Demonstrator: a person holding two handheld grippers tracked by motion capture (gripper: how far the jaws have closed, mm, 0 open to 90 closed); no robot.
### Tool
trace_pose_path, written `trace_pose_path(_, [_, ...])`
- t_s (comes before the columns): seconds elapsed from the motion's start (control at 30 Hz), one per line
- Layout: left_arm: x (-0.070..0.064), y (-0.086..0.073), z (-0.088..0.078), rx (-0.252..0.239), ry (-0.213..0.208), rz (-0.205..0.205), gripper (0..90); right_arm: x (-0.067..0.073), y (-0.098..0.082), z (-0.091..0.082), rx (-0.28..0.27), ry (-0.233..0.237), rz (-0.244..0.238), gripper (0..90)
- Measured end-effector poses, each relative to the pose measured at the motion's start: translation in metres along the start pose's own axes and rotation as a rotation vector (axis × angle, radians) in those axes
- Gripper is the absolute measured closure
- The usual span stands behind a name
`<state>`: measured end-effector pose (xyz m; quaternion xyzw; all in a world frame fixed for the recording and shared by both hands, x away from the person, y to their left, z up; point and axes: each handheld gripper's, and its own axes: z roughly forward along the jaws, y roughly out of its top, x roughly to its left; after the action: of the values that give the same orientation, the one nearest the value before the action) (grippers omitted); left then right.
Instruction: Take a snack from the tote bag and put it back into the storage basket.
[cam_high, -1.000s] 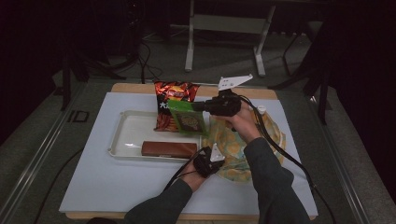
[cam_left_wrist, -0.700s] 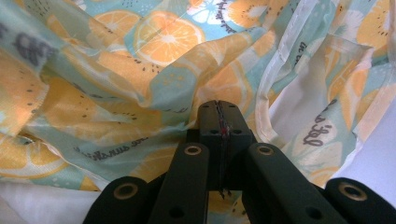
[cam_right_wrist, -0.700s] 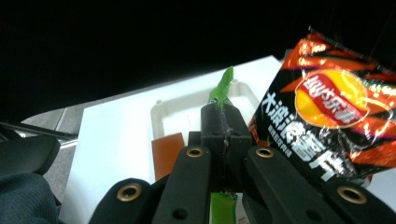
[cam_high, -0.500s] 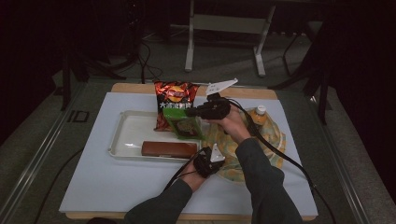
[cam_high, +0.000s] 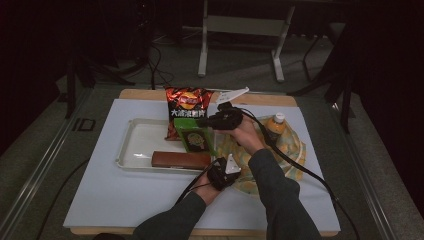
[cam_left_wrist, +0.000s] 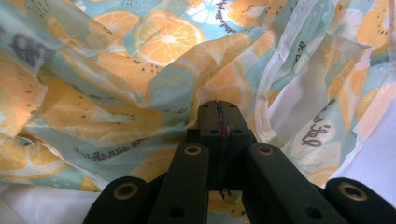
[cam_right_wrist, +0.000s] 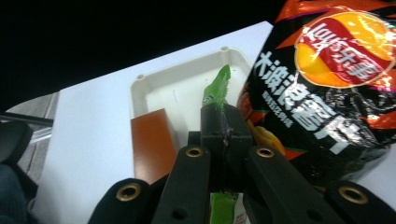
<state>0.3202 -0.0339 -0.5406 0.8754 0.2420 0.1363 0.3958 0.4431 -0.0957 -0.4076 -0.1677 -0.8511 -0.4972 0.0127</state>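
- Here, the green packet sits mid-frame in the high view, over the tray's right end, pinched in the clenched right gripper.
- Behind it stands the chip bag.
- Lower down, the left gripper clamps the orange-print bag.

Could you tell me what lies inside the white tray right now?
The white tray holds a brown bar along its near edge. The chip bag stands at its far right corner. The green packet, held above, hides the floor beneath.

Dark, maybe grey-green sleeves; black hand-held grippers w/ brass-ringed holes, trailing black cables.
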Motion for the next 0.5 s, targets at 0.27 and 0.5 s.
trace_pose_path(0.27, [-0.0004,0.0000,0.0001,0.000,-0.001,0.002,88.7,0.0030,0.0069,0.0006,-0.056,0.021,-0.004,90.0])
trace_pose_path(0.5, [-0.0005,0.0000,0.0000,-0.002,0.002,0.002,88.7,-0.0049,-0.0022,0.0046,-0.025,-0.012,0.023,89.7])
